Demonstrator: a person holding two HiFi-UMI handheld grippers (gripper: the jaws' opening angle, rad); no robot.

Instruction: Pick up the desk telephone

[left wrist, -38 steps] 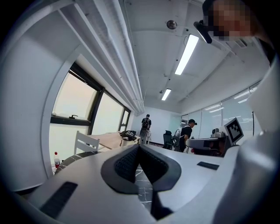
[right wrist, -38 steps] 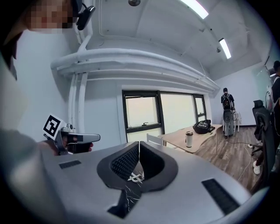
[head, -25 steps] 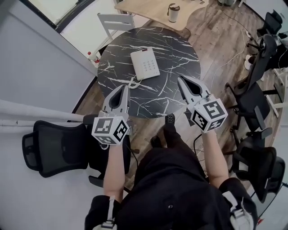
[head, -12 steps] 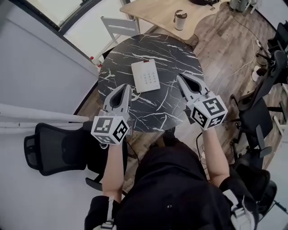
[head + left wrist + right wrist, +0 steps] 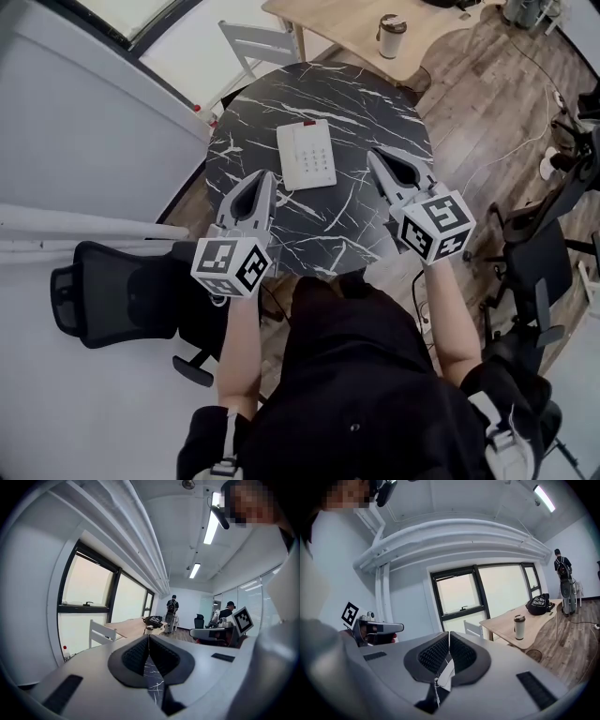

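The white desk telephone point(image 5: 306, 156) lies flat on the round black marble table point(image 5: 375, 103), its keypad facing up and a thin cord trailing off its near left corner. My left gripper point(image 5: 265, 175) hovers over the table's near left part, shut and empty, its tip just short of the phone's near left corner. On the phone's right side my right gripper point(image 5: 372, 153) is also shut and empty, a short gap away. In the left gripper view the jaws point(image 5: 149, 637) meet with only marble showing below. A white sliver of the phone point(image 5: 446, 677) shows under the shut right jaws point(image 5: 449, 633).
A black office chair point(image 5: 112, 300) stands at the left by the grey wall. A white chair point(image 5: 258, 42) and a wooden desk point(image 5: 347, 19) with a lidded cup point(image 5: 390, 23) are beyond the table. More dark chairs point(image 5: 534, 253) and floor cables lie to the right.
Both grippers have moved forward over the table toward the phone, still shut. The person has stepped closer, so the table's near edge now lies under the grippers.
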